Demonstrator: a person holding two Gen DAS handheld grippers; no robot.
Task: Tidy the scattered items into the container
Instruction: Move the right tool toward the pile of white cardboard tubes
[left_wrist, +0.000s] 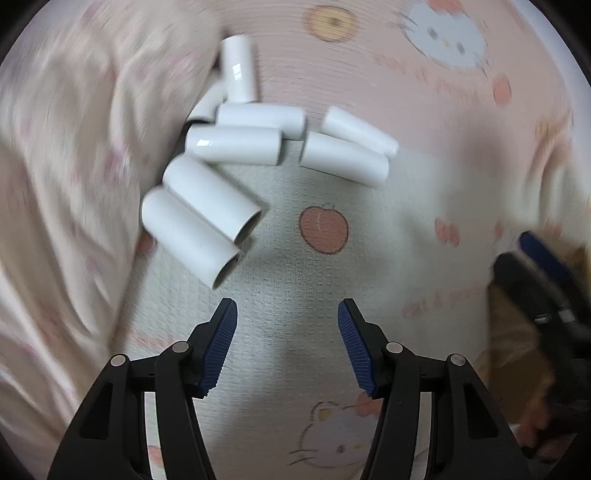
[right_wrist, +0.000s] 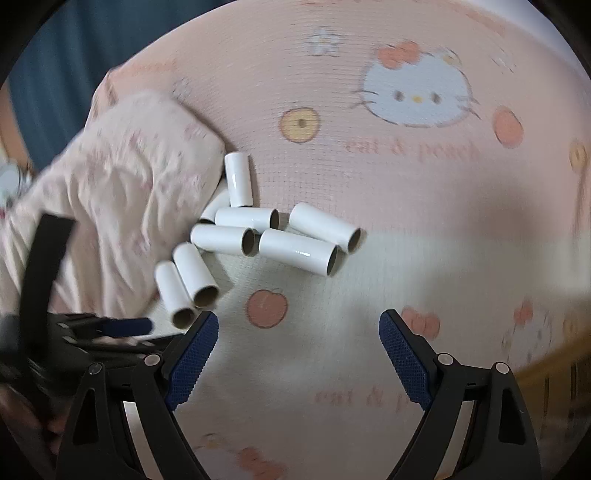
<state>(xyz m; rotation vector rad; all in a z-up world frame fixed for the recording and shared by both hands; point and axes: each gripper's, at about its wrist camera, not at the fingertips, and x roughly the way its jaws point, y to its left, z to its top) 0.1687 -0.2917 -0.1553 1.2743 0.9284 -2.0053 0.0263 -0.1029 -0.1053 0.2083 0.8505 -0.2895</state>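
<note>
The left gripper (left_wrist: 287, 314) has its jaws spread wide with nothing between them; it hangs above a printed pink-and-white sheet (left_wrist: 369, 229). The right gripper (right_wrist: 298, 328) is likewise spread wide and empty. A cluster of white tubes (right_wrist: 258, 236) lies on the sheet, at 11 o'clock from the right gripper and at 11 to 12 o'clock from the left one. Several tubes touch one another. A rumpled pink cloth (right_wrist: 122, 192) borders the cluster at its 9 o'clock side. No container can be identified in either view.
</note>
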